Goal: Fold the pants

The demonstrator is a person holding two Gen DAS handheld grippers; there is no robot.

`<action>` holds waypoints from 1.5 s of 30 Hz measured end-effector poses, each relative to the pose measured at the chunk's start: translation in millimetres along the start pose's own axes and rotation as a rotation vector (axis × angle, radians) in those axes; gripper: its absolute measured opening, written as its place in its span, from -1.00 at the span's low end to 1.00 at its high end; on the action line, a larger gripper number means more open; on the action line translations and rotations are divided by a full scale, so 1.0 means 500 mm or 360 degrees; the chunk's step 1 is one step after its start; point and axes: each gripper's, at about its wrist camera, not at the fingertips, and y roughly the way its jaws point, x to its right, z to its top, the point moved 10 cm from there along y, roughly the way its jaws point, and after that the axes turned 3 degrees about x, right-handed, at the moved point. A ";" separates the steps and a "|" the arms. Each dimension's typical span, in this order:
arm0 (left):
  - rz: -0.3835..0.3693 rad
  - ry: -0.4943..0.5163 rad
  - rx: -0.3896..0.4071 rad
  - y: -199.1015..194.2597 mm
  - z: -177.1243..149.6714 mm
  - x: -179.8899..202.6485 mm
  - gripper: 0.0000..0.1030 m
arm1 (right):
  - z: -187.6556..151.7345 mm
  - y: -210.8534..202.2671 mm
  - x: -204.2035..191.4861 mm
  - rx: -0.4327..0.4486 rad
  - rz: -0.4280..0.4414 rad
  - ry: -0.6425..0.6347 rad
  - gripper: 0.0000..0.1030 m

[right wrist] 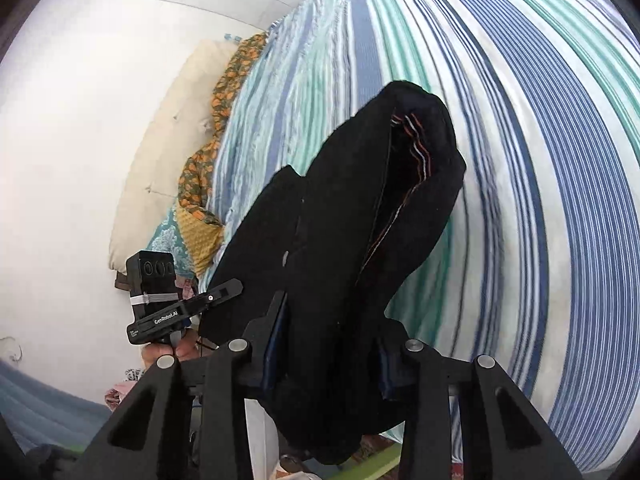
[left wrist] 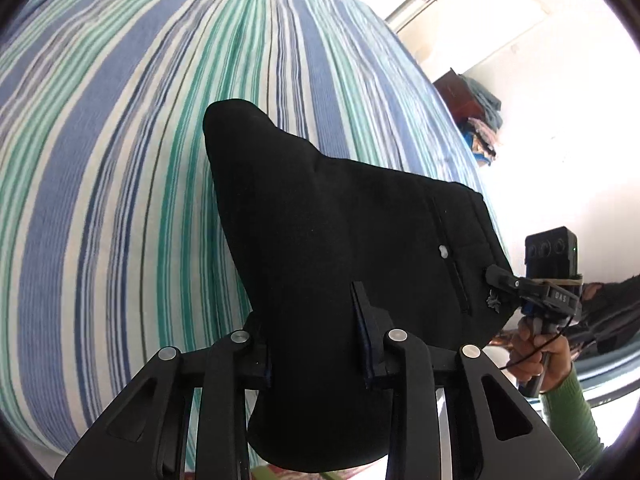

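Black pants (left wrist: 344, 240) held up above a bed with a blue, green and white striped sheet (left wrist: 120, 160), both grippers on them. Left gripper (left wrist: 316, 344): fingers clamped on the cloth, fabric bunched between the pads and hanging down below them. Right gripper (right wrist: 332, 344): also clamped on the pants, cloth draped between and under its fingers. No earlier view given, so only the grip itself is noted.

In the left wrist view the pants spread flat-ish, a back pocket with a pale button (left wrist: 443, 251) facing the camera; the right gripper (left wrist: 500, 274) pinches their right-hand edge, held by a hand (left wrist: 536, 356) in a green sleeve (left wrist: 572, 420).

In the right wrist view the pants sag open, showing an inner waistband with orange and white stripes (right wrist: 416, 140); the left gripper (right wrist: 228, 292) bites the left edge.

Around: a cream pillow (right wrist: 160, 152) and orange patterned cloth (right wrist: 212, 132) at the bed's far side by the white wall (right wrist: 60, 120); stacked clothes (left wrist: 480, 120) off the bed's right side. The hanging pants block most of the sheet near the cameras.
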 end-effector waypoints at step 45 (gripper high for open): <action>0.1051 0.0426 0.0831 -0.269 -0.092 0.009 0.98 | -0.119 -0.156 -0.274 0.0847 -0.1409 -0.0887 1.00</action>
